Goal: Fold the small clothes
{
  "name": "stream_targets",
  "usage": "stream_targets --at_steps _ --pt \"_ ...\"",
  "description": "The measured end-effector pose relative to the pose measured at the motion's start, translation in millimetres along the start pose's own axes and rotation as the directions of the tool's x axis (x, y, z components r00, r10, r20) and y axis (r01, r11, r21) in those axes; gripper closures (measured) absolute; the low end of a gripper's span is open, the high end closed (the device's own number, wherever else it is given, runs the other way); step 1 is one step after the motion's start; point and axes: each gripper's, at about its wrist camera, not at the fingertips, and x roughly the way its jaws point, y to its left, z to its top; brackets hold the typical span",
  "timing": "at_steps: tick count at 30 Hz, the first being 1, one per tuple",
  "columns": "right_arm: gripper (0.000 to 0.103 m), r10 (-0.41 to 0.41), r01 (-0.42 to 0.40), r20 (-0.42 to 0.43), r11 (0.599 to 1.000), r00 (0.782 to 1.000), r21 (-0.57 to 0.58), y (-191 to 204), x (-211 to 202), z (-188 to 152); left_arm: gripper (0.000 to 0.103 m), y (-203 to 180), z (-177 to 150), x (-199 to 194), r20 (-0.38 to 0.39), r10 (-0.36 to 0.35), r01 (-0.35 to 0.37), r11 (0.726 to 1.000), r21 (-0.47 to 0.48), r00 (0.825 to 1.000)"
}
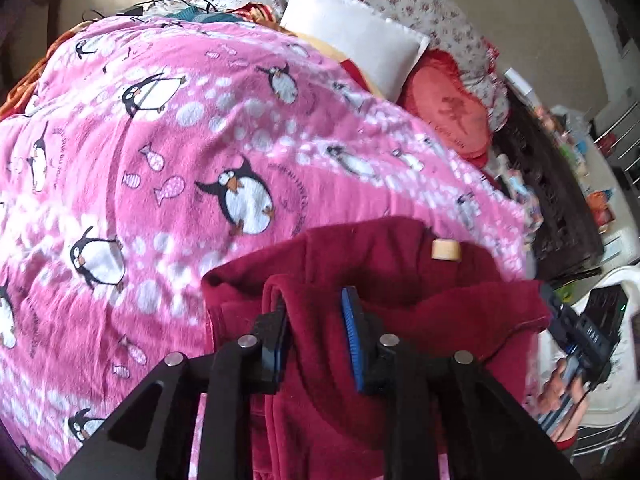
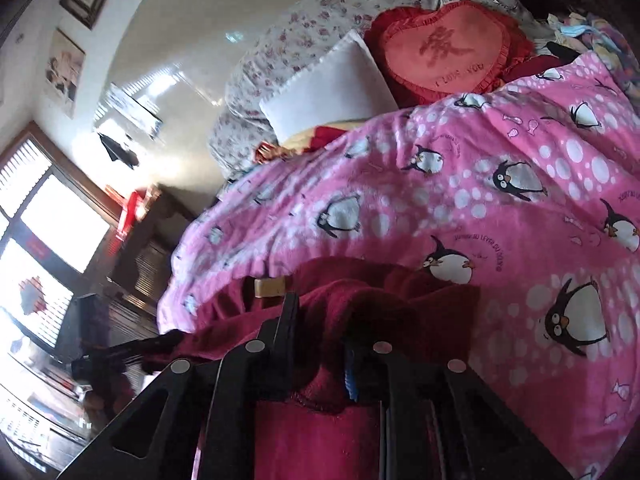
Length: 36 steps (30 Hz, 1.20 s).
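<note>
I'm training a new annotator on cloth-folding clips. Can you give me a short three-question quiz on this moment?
1. True or false: the left gripper has dark red fleece between its jaws.
2. The red fleece garment lies on: A) a bare wooden floor, B) a pink penguin blanket, C) a white pillow.
3. Fill in: the tan label sits at the garment's ____.

Key
1. True; the right gripper also has fleece between its jaws.
2. B
3. collar
</note>
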Motion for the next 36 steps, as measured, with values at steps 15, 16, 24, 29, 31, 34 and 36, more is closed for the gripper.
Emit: stream_targets --at_steps 15,16,24,29,31,34,36 --pt "0.049 -0.079 0.083 0.027 0.956 0.997 -0.28 55 -9 -13 0.032 -25 -16 -43 0.199 0.066 -0.087 0.991 0.099 0.978" --pt "0.051 -0.117 0.118 0.02 0.95 0.993 -0.291 56 3 -14 0.032 -28 -19 -38 0.187 0.063 -0.086 0.99 0.114 0.98" --pt "0.052 -0.34 0.328 0.005 0.903 0.94 -0.278 25 67 -1 0.031 -24 -5 32 0.136 0.222 -0.233 0.97 0.072 0.965" --pt "0.052 -0.329 0.312 -0.034 0.922 0.944 -0.23 7 78 5 0.031 -9 -1 51 0.094 0.23 -0.234 0.971 0.04 0.969" --pt "0.052 -0.321 0.309 -0.017 0.924 0.947 -0.227 13 64 4 0.031 -13 -7 41 0.107 0.234 -0.241 0.969 0.055 0.966" --pt "0.052 -0.292 0.284 0.004 0.93 0.957 -0.233 28 38 -5 0.031 -21 -21 22 0.142 0.237 -0.251 0.964 0.087 0.961" --pt "0.051 -0.286 0.28 0.015 0.923 0.958 -0.266 39 17 -17 0.031 -25 -36 8 0.158 0.237 -0.256 0.96 0.114 0.959"
